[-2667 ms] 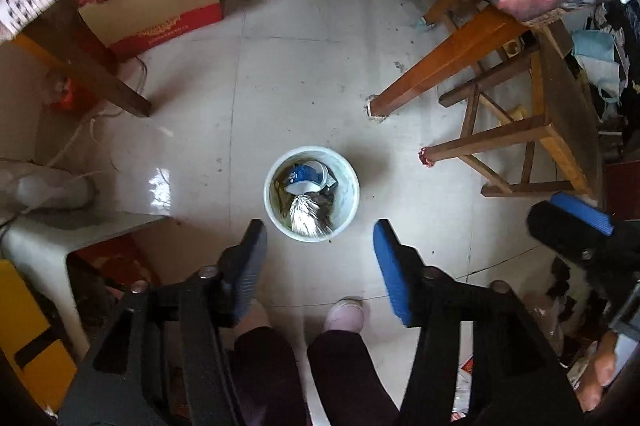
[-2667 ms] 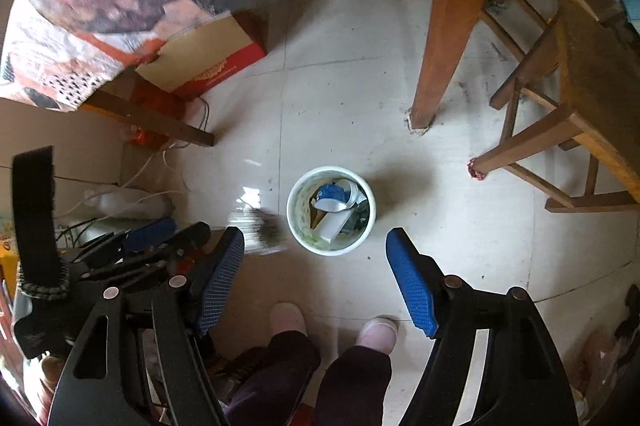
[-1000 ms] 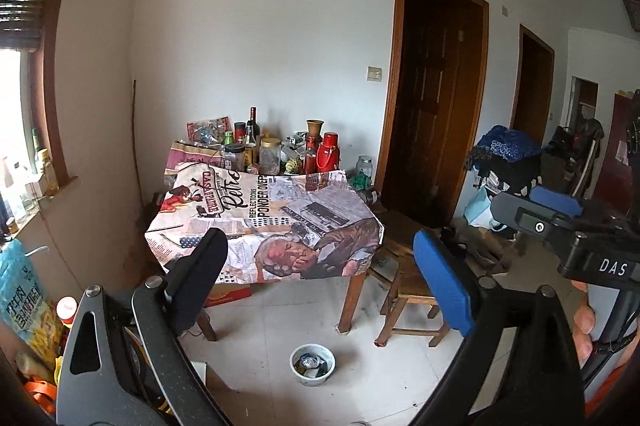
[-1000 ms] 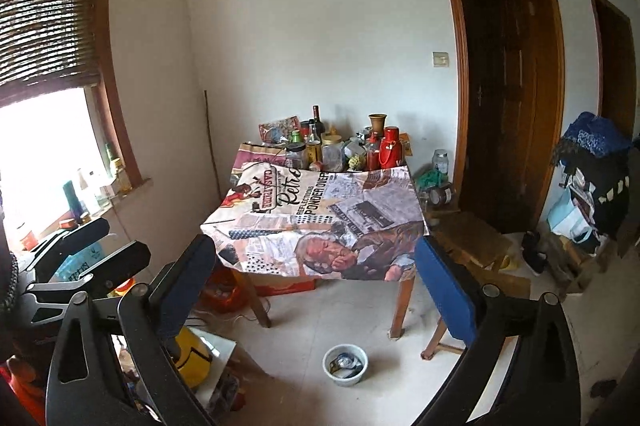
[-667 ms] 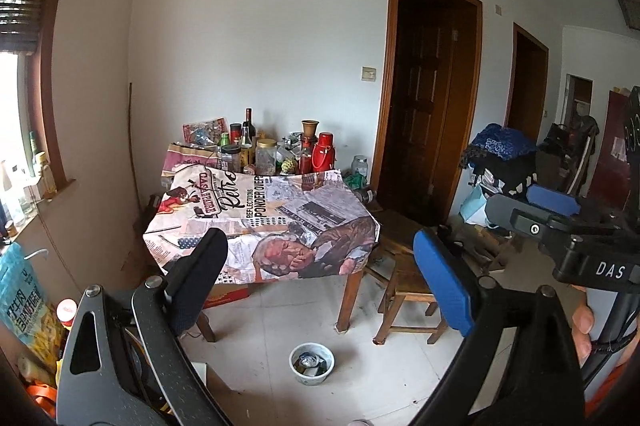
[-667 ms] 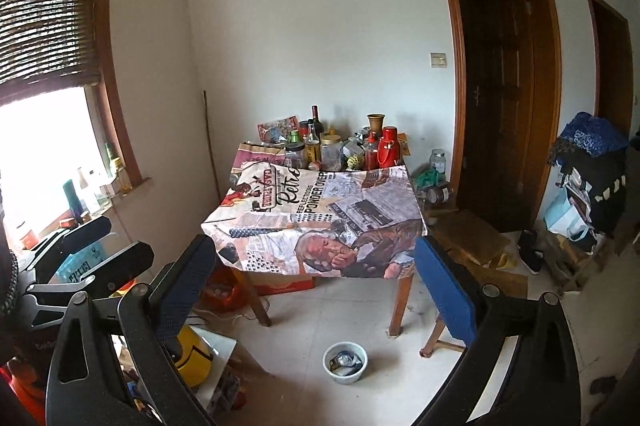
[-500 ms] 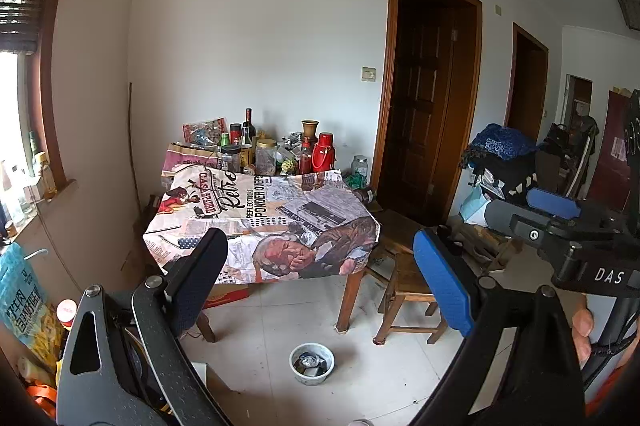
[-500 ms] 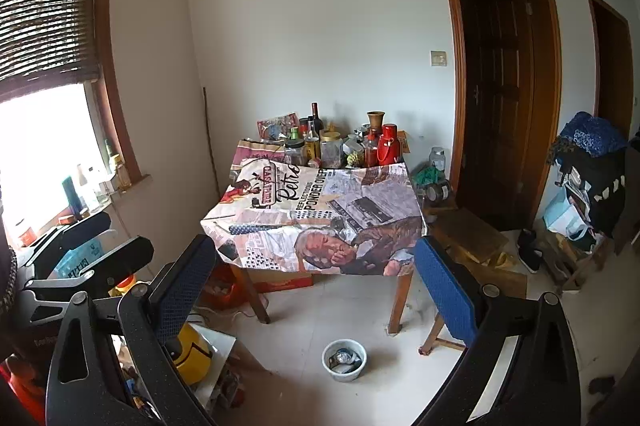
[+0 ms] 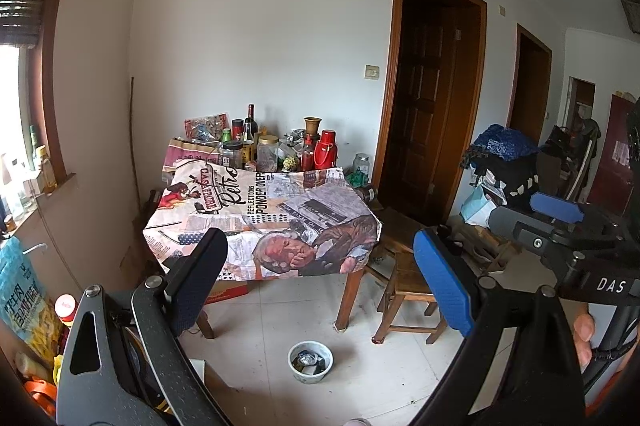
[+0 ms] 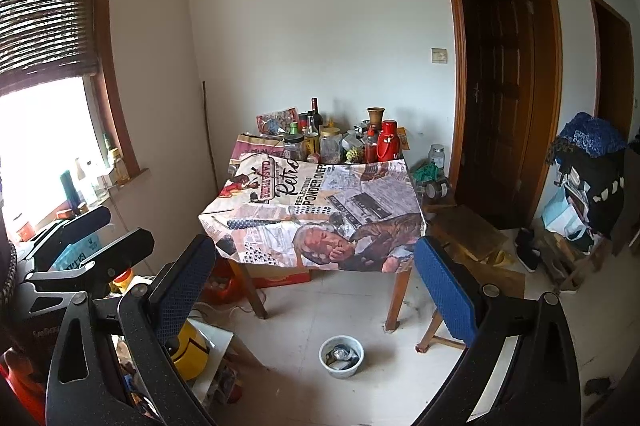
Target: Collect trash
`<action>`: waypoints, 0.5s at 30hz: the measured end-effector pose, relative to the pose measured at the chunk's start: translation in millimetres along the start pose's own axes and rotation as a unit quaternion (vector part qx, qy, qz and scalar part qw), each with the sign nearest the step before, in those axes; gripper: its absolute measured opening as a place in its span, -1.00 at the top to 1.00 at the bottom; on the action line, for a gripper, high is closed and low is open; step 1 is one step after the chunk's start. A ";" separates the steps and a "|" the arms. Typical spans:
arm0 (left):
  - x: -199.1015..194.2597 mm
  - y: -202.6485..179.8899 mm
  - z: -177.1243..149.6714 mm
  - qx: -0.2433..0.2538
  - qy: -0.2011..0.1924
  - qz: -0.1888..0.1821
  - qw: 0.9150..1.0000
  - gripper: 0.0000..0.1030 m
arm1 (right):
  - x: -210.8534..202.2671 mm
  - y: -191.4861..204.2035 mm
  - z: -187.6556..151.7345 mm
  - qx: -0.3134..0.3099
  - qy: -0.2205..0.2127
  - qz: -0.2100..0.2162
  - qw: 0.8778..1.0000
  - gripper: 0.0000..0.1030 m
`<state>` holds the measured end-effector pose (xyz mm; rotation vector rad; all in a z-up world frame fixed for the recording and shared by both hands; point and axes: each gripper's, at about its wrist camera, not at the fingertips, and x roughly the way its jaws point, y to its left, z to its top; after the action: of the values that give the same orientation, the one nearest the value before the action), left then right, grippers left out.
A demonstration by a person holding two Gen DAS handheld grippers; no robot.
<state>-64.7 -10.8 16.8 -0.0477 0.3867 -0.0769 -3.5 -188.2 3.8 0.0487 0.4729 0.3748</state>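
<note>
A small white trash bin (image 9: 310, 362) (image 10: 341, 356) stands on the tiled floor in front of the table, with crumpled wrappers and a blue scrap inside it. My left gripper (image 9: 320, 270) is held high and level, open, with nothing between its fingers; the bin lies below and beyond it. My right gripper (image 10: 314, 276) is open and empty too, at about the same height. In the left wrist view the right gripper (image 9: 560, 226) shows at the right edge with a hand on it. The left gripper (image 10: 80, 238) shows at the left edge of the right wrist view.
A table (image 9: 264, 222) under a printed newspaper-style cloth carries several bottles and jars (image 9: 272, 149) at its back. A wooden stool (image 9: 404, 290) stands right of it. Dark wooden doors (image 10: 500, 81) line the right wall, a window (image 10: 36, 145) the left. Clutter (image 10: 188, 350) lies at the lower left.
Since 2.7 s ago both grippers swung up from pointing down at the bin to looking across the room. Over the last second the views barely shift.
</note>
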 end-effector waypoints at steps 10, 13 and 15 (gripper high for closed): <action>1.3 -4.3 0.2 -0.001 0.000 -0.001 1.000 -0.84 | -2.2 -2.8 1.1 0.000 0.002 -0.002 1.000 -0.92; 1.6 -5.5 0.5 -0.001 0.000 -0.001 1.000 -0.88 | -2.8 -3.8 1.1 0.000 0.002 -0.003 1.000 -0.92; 1.0 -5.9 0.2 -0.001 -0.002 -0.001 1.000 -0.92 | -2.5 -4.0 1.1 0.000 0.002 -0.002 1.000 -0.92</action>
<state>-64.0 -16.8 17.0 -0.0504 0.3829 -0.0775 -3.7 -192.8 5.4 0.0459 0.4771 0.3708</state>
